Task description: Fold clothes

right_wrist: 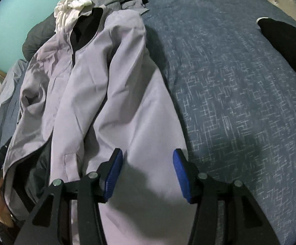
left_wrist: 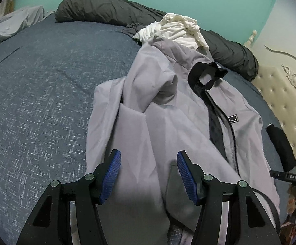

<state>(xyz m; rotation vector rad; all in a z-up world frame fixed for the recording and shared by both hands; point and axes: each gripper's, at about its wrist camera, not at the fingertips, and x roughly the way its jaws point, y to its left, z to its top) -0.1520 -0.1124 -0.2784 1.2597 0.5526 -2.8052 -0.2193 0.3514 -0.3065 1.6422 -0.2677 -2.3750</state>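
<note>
A pale lilac-grey jacket (left_wrist: pixel 168 112) with a black collar and a dark zip lies spread, front up and rumpled, on the blue bedspread (left_wrist: pixel 35 91). My left gripper (left_wrist: pixel 149 155) hovers open over the jacket's lower part, and nothing sits between its blue pads. In the right wrist view the same jacket (right_wrist: pixel 107 81) fills the left half. My right gripper (right_wrist: pixel 147 152) stands open above its near right edge, where the cloth meets the bedspread (right_wrist: pixel 240 81). Its pads also hold nothing.
Crumpled white clothing (left_wrist: pixel 180 28) lies beyond the jacket's collar, against a rolled dark grey duvet (left_wrist: pixel 99 8). A black garment (left_wrist: pixel 280 143) sits on the bed near the cream tufted headboard (left_wrist: pixel 280 81). A person's hand (right_wrist: pixel 0 204) shows at the left edge.
</note>
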